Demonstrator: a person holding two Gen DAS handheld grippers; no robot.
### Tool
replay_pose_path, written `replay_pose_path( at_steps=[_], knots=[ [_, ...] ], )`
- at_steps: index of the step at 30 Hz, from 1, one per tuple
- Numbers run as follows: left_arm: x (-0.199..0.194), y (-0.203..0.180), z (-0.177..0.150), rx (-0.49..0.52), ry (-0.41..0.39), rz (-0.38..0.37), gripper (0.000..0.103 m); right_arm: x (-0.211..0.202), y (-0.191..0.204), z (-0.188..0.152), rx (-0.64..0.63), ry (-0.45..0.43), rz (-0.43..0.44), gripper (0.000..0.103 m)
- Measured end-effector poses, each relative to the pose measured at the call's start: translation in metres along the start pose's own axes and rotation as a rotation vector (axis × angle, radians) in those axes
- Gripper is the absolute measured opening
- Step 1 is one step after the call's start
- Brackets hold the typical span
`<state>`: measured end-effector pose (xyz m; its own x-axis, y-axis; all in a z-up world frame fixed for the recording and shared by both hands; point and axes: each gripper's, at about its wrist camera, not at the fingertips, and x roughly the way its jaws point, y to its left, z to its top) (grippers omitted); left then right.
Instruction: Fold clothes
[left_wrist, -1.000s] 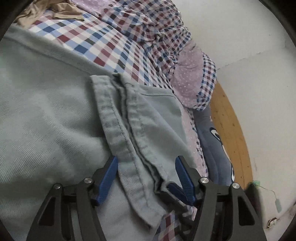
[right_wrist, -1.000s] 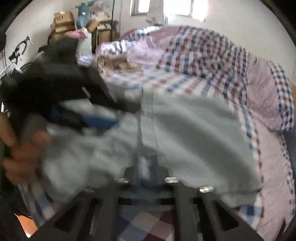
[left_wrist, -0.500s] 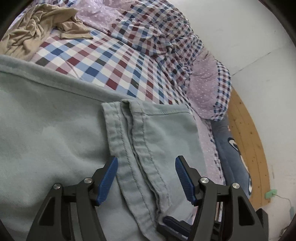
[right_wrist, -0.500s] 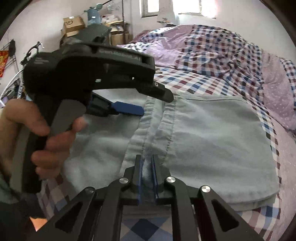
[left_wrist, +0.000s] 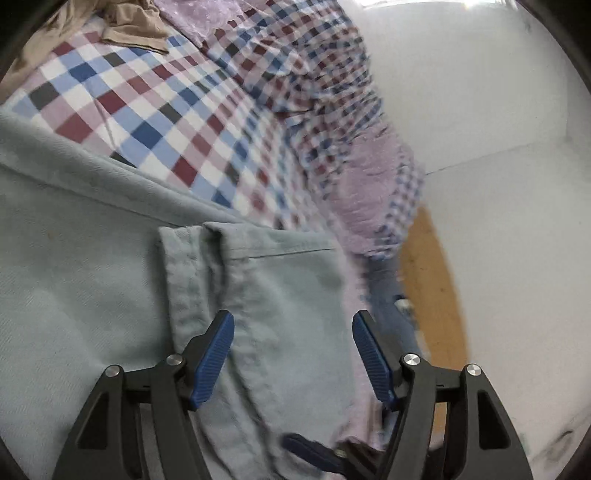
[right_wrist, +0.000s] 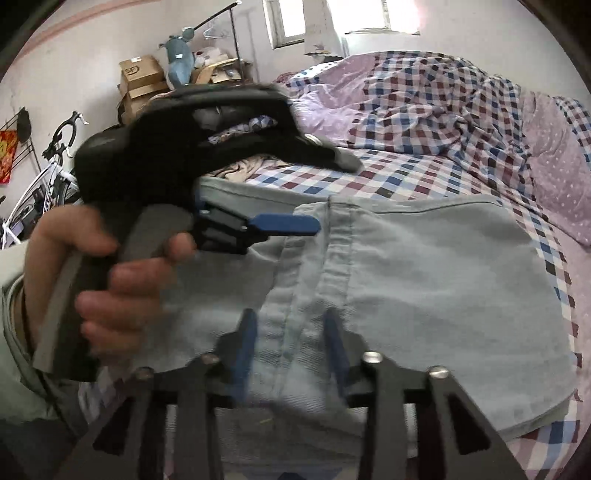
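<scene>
Left wrist view shows the left gripper (left_wrist: 293, 356) hovering low over a pale blue-grey garment (left_wrist: 92, 280) that fills the lower left of the frame. Its blue pads (left_wrist: 214, 360) are spread wide, with nothing between them; a stitched hem or waistband runs from mid-frame down toward the bottom edge, passing just under the left-hand pad. That placement suggests the tool is lined up along the seam, ready to take it or to press the fold flat. Above, the checked bedsheet (left_wrist: 147, 122) occupies the upper half, with a tan piece of clothing (left_wrist: 136, 31) bunched at the top left and a wooden floor strip at the right.

In the right wrist view the garment (right_wrist: 436, 280) lies folded on the bed at centre and lower right, its edges roughly squared, which reads as a fold already well along. The right gripper (right_wrist: 290, 343) sits at the near edge of the cloth, fingers blurred but parted, the stitched band showing in the gap; it does not appear to be pinching the fabric. To the left, a hand (right_wrist: 99, 273) holds the other tool above the cloth, one blue finger pointing toward the seam. Cardboard boxes (right_wrist: 142, 79) and a bicycle (right_wrist: 48, 177) stand against the far wall at upper left.
</scene>
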<state>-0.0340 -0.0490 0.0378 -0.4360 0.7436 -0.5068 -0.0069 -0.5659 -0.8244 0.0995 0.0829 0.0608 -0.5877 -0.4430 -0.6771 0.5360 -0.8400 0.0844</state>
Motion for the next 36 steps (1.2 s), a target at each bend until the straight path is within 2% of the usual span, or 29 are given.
replay_pose_path(
  at_steps=[2,4,6,12,13,15,16,18,20,24,29,32,36],
  knots=[
    [0.009,0.000,-0.001,-0.012,0.004,0.063,0.071,-0.002,0.003,-0.001,-0.022,0.001,-0.030,0.043],
    [0.013,-0.008,-0.004,0.016,0.003,0.101,0.075,-0.003,0.002,-0.003,-0.025,0.002,-0.050,0.043],
    [0.020,-0.016,-0.007,0.044,0.018,0.095,0.077,-0.002,-0.003,-0.003,-0.008,0.006,-0.059,0.043],
    [0.025,-0.013,-0.010,0.030,0.022,0.085,0.077,-0.009,-0.018,-0.007,0.061,0.004,-0.058,0.044],
    [0.024,-0.011,-0.010,0.014,0.016,0.084,0.075,-0.008,-0.019,-0.007,0.069,0.006,-0.056,0.045],
    [0.016,-0.005,-0.011,-0.019,0.005,0.104,0.055,-0.007,-0.020,-0.008,0.080,0.012,-0.053,0.045],
    [0.015,-0.002,-0.011,-0.040,-0.009,0.110,0.049,-0.007,-0.019,-0.008,0.083,0.013,-0.053,0.045],
    [0.012,0.008,-0.012,-0.076,-0.024,0.098,0.018,-0.007,-0.018,-0.008,0.085,0.013,-0.053,0.047],
    [0.013,0.010,-0.011,-0.087,-0.023,0.077,0.017,-0.005,-0.017,-0.009,0.086,0.019,-0.058,0.047],
    [0.009,0.002,-0.015,-0.052,-0.055,0.041,0.006,-0.002,-0.018,-0.010,0.113,0.023,-0.067,0.047],
    [0.005,-0.014,-0.017,0.005,-0.084,0.014,0.003,-0.003,-0.013,-0.011,0.102,0.018,-0.107,0.047],
    [0.004,-0.012,-0.015,0.001,-0.081,0.027,0.003,0.000,-0.007,-0.010,0.067,0.026,-0.146,0.047],
    [0.006,0.002,-0.009,-0.025,-0.065,0.094,0.006,0.001,-0.006,-0.008,0.050,0.042,-0.167,0.045]
  ],
)
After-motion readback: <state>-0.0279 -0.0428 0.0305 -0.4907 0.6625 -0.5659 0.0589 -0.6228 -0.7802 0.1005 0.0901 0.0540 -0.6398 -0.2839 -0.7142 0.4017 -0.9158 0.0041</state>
